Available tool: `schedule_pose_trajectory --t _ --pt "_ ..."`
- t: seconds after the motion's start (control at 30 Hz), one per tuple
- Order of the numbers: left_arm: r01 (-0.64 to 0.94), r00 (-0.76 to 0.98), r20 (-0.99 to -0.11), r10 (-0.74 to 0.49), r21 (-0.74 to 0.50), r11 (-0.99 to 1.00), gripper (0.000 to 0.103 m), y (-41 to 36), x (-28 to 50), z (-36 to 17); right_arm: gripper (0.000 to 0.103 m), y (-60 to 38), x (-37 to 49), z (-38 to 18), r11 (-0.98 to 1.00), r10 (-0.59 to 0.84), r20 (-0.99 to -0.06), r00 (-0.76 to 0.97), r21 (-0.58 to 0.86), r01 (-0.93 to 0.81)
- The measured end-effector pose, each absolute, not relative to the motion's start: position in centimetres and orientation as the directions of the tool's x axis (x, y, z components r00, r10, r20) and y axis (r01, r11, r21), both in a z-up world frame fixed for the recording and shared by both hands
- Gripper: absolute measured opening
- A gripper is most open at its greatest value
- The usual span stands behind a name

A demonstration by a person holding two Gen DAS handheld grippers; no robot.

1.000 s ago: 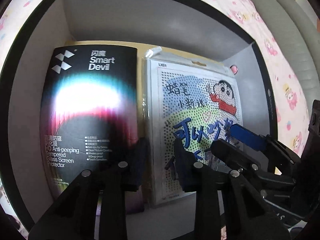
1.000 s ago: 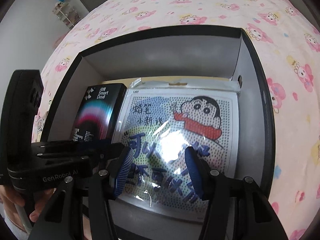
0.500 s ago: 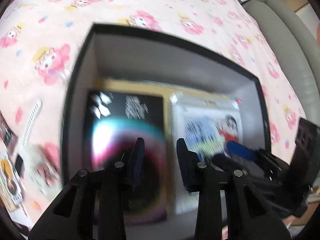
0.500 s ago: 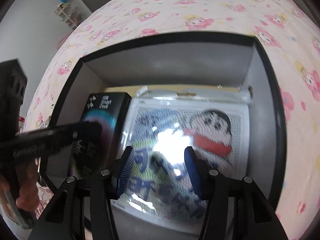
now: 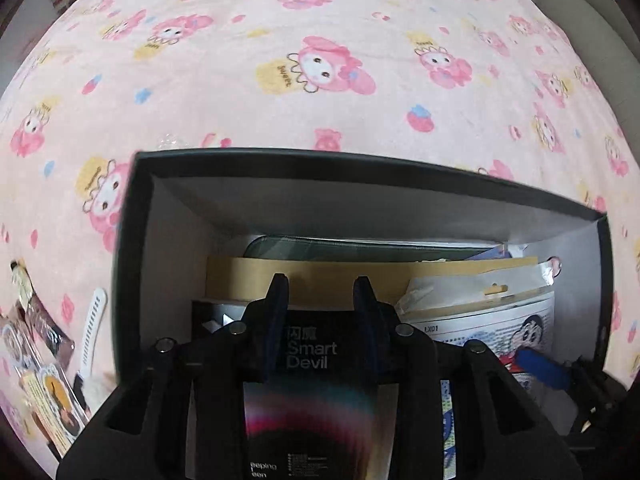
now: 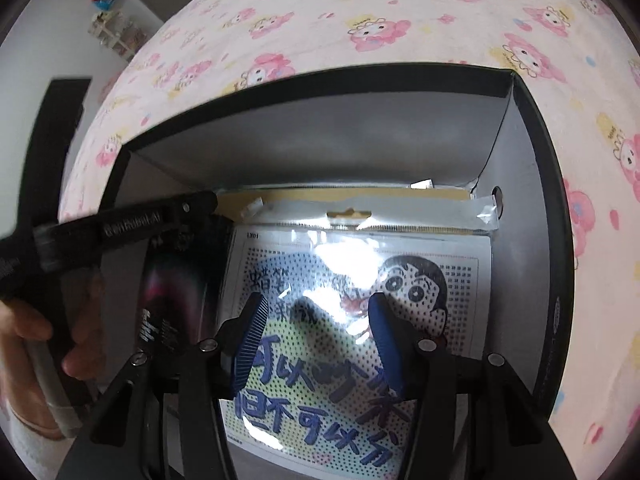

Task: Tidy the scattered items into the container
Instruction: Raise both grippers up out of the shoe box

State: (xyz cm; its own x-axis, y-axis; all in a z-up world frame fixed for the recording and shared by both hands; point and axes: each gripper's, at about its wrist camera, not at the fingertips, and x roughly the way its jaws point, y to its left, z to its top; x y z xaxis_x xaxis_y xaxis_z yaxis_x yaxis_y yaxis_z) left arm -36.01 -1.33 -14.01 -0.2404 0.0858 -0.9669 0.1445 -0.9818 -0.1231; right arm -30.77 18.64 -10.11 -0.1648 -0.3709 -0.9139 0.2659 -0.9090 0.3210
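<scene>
A black box [image 5: 360,164] with grey walls sits on a pink cartoon bedsheet. Inside lie a black "Smart Devil" package [image 5: 316,360], a cartoon bead packet [image 5: 500,320] beside it and a brown envelope [image 5: 400,276] beneath. My left gripper [image 5: 320,304] hovers over the black package, open, with nothing between its fingers. In the right wrist view my right gripper [image 6: 318,340] hangs open above the cartoon packet [image 6: 360,280], its blue pads [image 6: 250,344] clear of it. A hand [image 6: 32,336] holds the left tool's black body [image 6: 120,224] over the box's left side.
Left of the box on the bedsheet [image 5: 320,100] lie a white strap [image 5: 92,332] and several sticker cards [image 5: 40,360]. A grey cushioned seat [image 5: 580,20] borders the far right. A shelf with toys [image 6: 112,20] stands far left.
My left gripper drew back and up from the box floor, its jaws a little wider. Its view now takes in the far rim and bedsheet. The right gripper shifted only slightly.
</scene>
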Motion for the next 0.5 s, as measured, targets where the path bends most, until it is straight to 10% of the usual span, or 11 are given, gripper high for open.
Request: schedule_pose_trajectory --t 0.5 --pt "0.054 -0.514 -0.844 0.151 -0.208 -0.977 0.069 0.4 -24.3 -5.8 0.054 21.3 -25.0 -3.5 -0.957 -0.287 -0.832 -0.474 0.226 0.183"
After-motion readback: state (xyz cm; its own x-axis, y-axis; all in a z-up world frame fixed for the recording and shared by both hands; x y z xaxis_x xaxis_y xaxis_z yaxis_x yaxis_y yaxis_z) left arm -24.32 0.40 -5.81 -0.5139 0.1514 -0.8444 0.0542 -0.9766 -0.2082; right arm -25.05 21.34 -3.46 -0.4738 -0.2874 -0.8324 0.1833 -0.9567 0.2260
